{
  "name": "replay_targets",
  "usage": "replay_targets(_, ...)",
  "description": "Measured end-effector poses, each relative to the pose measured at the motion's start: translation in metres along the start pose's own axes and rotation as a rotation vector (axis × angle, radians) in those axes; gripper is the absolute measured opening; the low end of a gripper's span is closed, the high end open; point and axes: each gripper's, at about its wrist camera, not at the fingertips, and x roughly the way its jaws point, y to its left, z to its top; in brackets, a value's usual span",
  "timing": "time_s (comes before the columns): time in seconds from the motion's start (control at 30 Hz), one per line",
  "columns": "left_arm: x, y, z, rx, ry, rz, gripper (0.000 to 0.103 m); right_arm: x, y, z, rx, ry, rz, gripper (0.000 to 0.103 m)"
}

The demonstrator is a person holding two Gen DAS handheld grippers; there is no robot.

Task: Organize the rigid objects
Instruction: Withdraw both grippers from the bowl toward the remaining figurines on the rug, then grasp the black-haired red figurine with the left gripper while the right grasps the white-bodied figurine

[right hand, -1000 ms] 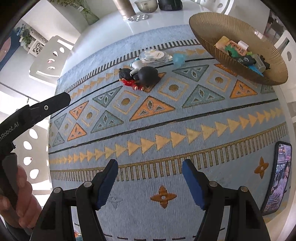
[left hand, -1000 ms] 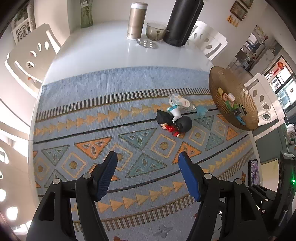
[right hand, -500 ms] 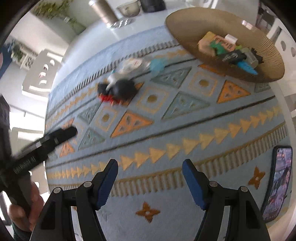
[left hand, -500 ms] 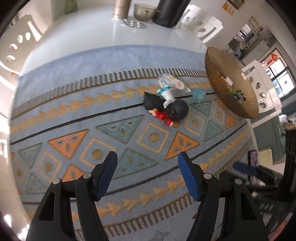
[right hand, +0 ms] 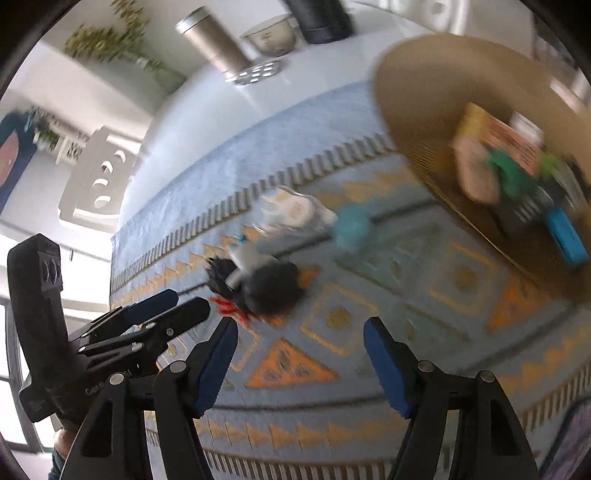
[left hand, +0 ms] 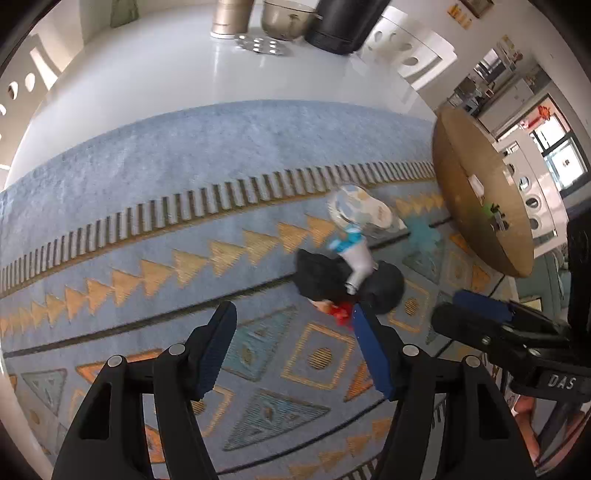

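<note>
Left wrist view looks down on a patterned blue mat (left hand: pixel 184 173) spread over a white table (left hand: pixel 147 70), with the left gripper (left hand: pixel 291 343) hanging above it, its blue-padded jaws parted and nothing between them; they have just been closing a little. Just beyond its right-hand fingertip lies a small heap of toys — a dark-haired figurine (left hand: pixel 321 277) with a red patch, a black rounded piece (left hand: pixel 386 286) against it, and a white-and-blue figure (left hand: pixel 356 254) lying across both. Behind them sits a clear packet (left hand: pixel 360 214), and a small teal object (left hand: pixel 424 236) rests beside that, near the woven basket (left hand: pixel 476 206) at the mat's right end. The right gripper (left hand: pixel 461 314) comes in from the right edge, close to the black piece but apart from it. At the table's far end stand a metal canister (left hand: pixel 232 18), a glass bowl (left hand: pixel 288 18) and a black cylinder (left hand: pixel 347 22). Right wrist view is blurred — its own gripper (right hand: pixel 299 354) stands released, jaws wide and empty over the mat, with the toy heap (right hand: pixel 258 280) just ahead and to the left. The basket (right hand: pixel 417 110) at upper right holds several coloured items too smeared to name. The other gripper (right hand: pixel 177 306) reaches in from the left, tips close to the figurine's red part; whether they touch it I cannot tell.
</note>
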Motion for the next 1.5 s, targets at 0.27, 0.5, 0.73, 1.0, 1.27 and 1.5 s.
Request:
replay_targets(0.27, -0.005, 0.022, -0.003, -0.036, 0.005, -0.022, 0.062, 0.046, 0.027, 0.028, -0.074, 0.051, -0.016, 0.061)
replay_targets(0.5, 0.001, 0.018, -0.003, -0.038, 0.015, -0.048, 0.062, 0.050, 0.025, 0.022, -0.072, 0.047, 0.010, 0.039)
replay_targets(0.73, 0.017, 0.008, 0.000, -0.051, 0.049, -0.109, 0.062, 0.028, 0.005, 0.004, -0.054, 0.001, 0.001, 0.034)
replay_targets(1.0, 0.035, -0.011, 0.012, -0.102, 0.026, -0.063, 0.062, 0.001, -0.024, -0.026, -0.008, -0.001, -0.042, 0.032)
replay_targets(1.27, 0.035, -0.020, 0.015, -0.013, 0.029, 0.025, 0.034, 0.011, -0.005, -0.014, -0.101, -0.002, -0.038, 0.064)
replay_targets(1.5, 0.011, 0.012, -0.007, -0.043, 0.028, 0.004, 0.034, 0.045, 0.027, 0.005, -0.218, 0.038, -0.037, 0.064)
